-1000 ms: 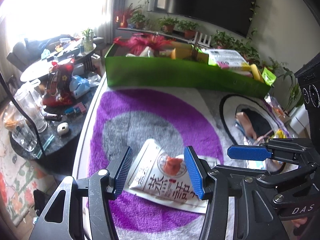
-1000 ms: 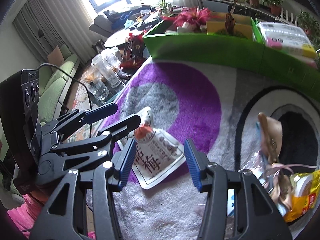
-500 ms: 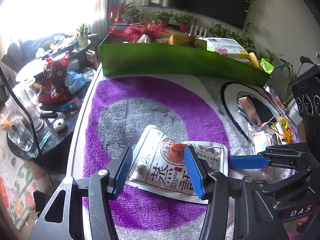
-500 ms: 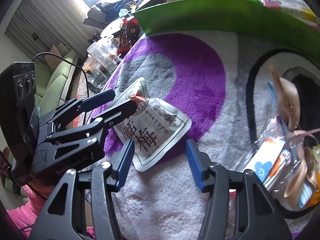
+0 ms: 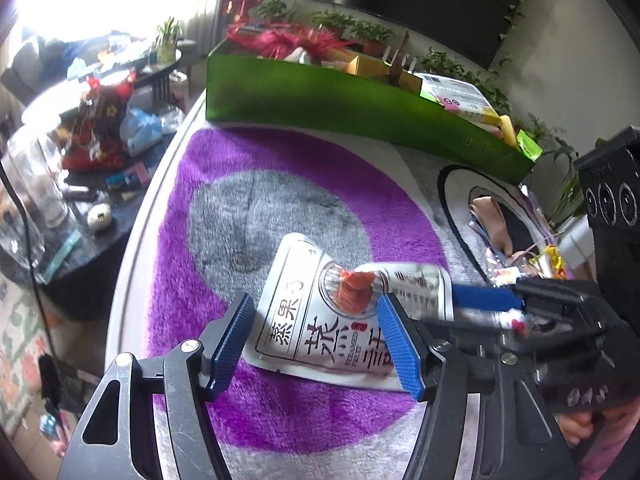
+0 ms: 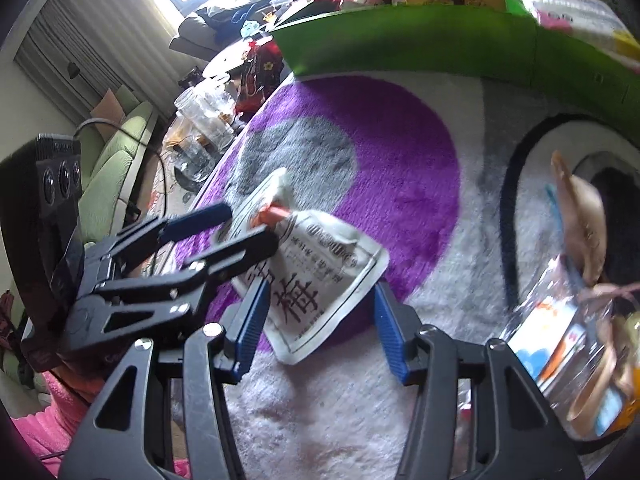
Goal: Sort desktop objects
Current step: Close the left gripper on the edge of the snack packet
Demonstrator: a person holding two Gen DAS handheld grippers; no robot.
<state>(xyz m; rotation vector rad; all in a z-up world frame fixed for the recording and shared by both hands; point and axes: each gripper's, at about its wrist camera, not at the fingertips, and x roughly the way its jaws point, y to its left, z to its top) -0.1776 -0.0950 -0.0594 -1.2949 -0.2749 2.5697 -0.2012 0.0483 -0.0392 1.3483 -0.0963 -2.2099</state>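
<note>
Landmark for all positions: the white snack pouch (black Chinese lettering, red fruit picture), which lies on the purple ring of the shaggy rug.

Left gripper: jaws spread wide, blue pads on either side of the pouch's near edge, nothing pinched. Whether the pads touch the pouch cannot be told from the left wrist view.

Right gripper: jaws also spread, straddling the pouch's lower corner in the right wrist view; no grip. In that view the pouch looks partly lifted and creased, its upper part tilted off the rug.

The left gripper's fingers reach in at the pouch's left side (right wrist view), one dark finger overlapping the pouch's upper portion.

Beyond the pouch: a long green box along the far edge of the rug, holding red flowers and packets.

Right of the pouch: a heap of clear-wrapped snacks on the rug's black-ringed patch.

Left of the pouch, off the rug: a dark low table with glass jars.
</note>
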